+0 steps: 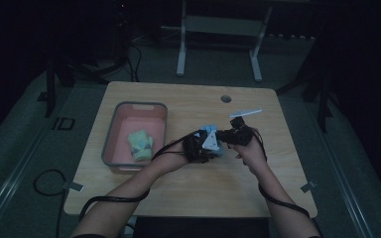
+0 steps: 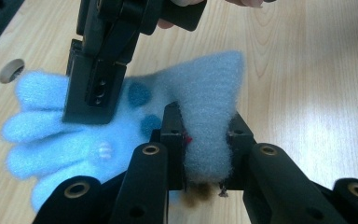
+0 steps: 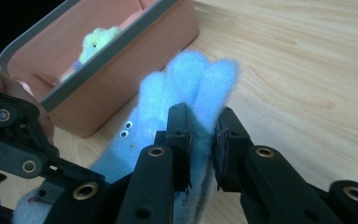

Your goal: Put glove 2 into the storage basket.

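- A light blue fuzzy glove (image 2: 121,121) is held between the two grippers, about mid-table in the high view and to the right of the bin.
- The left gripper (image 2: 205,140) is clenched on the cuff end of the glove: its own view shows a fold of blue fleece pinched tight between its two black fingers (image 2: 173,140).
- The right gripper (image 3: 200,140) grips the finger end of the glove; in its own view the blue fleece is squeezed between its black fingers (image 3: 179,135), and the glove's rounded tips stand up just above them.
- In the left gripper view the right gripper comes down from the top onto the glove, whose tips spread out to the left, with dark blue spots on its face.
- Two small googly eyes (image 3: 126,129) show on the glove in the right gripper view.
- A pink bin with a grey rim (image 1: 113,134) stands on the left part of the wooden table (image 1: 203,183), near the glove but not touching it.
- A pale green and yellow fuzzy item (image 1: 140,145) lies inside the bin.
- A thin pale strip (image 1: 245,112) lies on the table beyond the grippers, near a round hole (image 1: 225,98) in the tabletop.
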The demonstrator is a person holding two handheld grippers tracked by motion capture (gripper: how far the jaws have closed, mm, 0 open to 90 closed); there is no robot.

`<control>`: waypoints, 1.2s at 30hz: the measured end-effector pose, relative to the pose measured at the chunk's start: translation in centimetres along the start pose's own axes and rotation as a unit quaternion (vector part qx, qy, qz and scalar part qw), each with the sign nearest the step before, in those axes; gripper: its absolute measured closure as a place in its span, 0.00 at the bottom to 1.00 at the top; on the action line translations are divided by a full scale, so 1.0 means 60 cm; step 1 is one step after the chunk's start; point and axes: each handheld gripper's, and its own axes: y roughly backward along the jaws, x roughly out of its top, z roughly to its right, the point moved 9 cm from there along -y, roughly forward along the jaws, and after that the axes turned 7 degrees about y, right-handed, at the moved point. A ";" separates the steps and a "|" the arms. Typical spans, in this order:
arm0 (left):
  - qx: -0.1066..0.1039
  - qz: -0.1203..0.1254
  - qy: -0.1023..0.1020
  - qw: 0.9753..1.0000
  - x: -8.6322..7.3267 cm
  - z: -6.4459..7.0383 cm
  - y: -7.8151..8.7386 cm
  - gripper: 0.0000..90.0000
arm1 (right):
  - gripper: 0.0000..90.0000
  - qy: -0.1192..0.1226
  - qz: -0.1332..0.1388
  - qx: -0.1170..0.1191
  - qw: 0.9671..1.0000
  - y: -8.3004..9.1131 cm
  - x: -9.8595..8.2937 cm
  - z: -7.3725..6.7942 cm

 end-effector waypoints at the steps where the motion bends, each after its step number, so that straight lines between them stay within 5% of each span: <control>1: 0.000 -0.002 0.000 1.000 0.000 -0.002 0.005 0.85 | 0.87 0.002 0.002 0.002 1.000 -0.001 0.005 -0.002; 20: 0.036 -0.018 0.001 0.999 -0.023 -0.049 0.096 0.85 | 0.87 0.038 0.017 0.030 0.999 -0.036 0.103 -0.063; 36: 0.057 -0.032 0.009 0.998 -0.059 -0.075 0.146 0.85 | 0.87 0.052 0.024 0.050 0.997 -0.079 0.146 -0.102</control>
